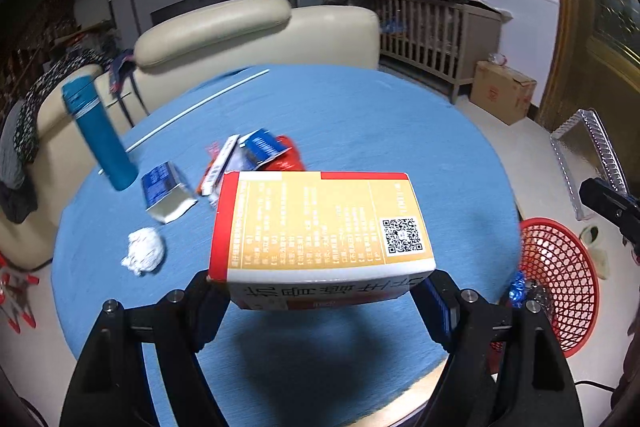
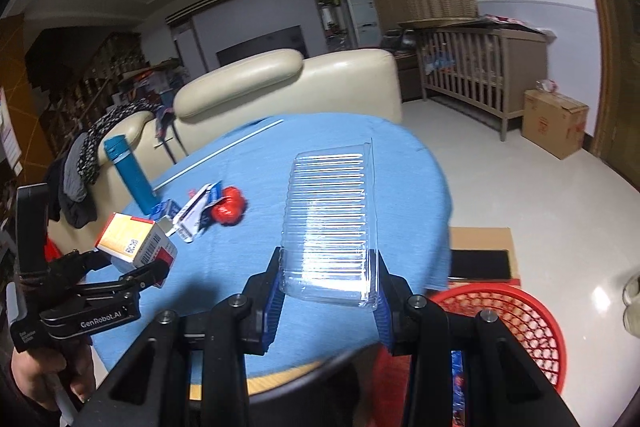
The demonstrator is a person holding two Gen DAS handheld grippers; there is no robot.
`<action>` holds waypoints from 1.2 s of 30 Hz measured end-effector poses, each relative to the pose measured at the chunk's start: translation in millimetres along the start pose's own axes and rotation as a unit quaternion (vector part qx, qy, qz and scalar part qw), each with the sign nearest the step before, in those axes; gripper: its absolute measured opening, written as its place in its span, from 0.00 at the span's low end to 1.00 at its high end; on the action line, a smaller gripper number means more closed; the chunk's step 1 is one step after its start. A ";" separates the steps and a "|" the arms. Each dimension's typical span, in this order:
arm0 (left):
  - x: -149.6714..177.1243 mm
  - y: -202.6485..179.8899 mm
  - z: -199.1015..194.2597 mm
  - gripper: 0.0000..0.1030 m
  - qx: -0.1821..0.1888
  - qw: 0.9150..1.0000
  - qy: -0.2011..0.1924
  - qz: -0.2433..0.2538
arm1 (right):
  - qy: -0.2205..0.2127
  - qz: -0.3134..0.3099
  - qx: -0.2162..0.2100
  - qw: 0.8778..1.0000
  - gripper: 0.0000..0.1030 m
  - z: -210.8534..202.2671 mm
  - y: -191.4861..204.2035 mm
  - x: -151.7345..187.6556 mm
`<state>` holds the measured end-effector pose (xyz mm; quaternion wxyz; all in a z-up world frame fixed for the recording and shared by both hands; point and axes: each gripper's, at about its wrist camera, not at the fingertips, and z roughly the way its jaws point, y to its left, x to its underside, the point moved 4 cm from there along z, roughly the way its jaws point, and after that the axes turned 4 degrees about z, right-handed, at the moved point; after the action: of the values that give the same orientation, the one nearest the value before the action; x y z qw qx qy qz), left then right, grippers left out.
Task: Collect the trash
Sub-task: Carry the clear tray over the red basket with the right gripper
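Note:
My left gripper [image 1: 320, 291] is shut on a yellow and red medicine box [image 1: 320, 231] and holds it above the blue round table [image 1: 360, 115]; the box also shows in the right wrist view [image 2: 132, 239]. My right gripper [image 2: 328, 291] is shut on a clear ribbed plastic tray [image 2: 328, 219], also seen at the right of the left wrist view [image 1: 588, 163]. A red mesh basket [image 1: 560, 279] stands on the floor by the table's right edge [image 2: 516, 323]. On the table lie a crumpled white tissue [image 1: 144, 251], a blue carton [image 1: 164, 191], and flat wrappers with a red packet [image 1: 260, 155].
A tall blue bottle [image 1: 100, 135] stands at the table's left, with a white stick [image 1: 200, 107] behind it. A cream sofa [image 1: 240, 31] is beyond the table. A crib [image 1: 436, 35] and a cardboard box [image 1: 502, 91] stand at the right wall.

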<state>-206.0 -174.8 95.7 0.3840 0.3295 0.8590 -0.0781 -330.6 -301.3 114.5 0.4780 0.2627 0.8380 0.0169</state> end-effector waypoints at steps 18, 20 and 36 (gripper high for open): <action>-26.8 -100.0 12.7 0.80 0.062 0.995 0.005 0.084 | -0.014 0.061 0.063 0.996 0.40 -40.6 -99.2 16.6; -28.5 -107.9 13.7 0.80 0.068 0.994 0.006 0.090 | -0.014 0.068 0.069 0.995 0.40 -44.6 -108.4 18.8; -32.7 -163.7 15.3 0.80 0.092 0.986 0.007 0.142 | 0.012 0.105 0.092 0.990 0.40 -45.4 -157.6 44.5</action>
<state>-283.2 -323.4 88.9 0.3536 0.4824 0.7952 -0.0991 -452.3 -406.6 59.9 0.4373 0.3920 0.8094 -0.0075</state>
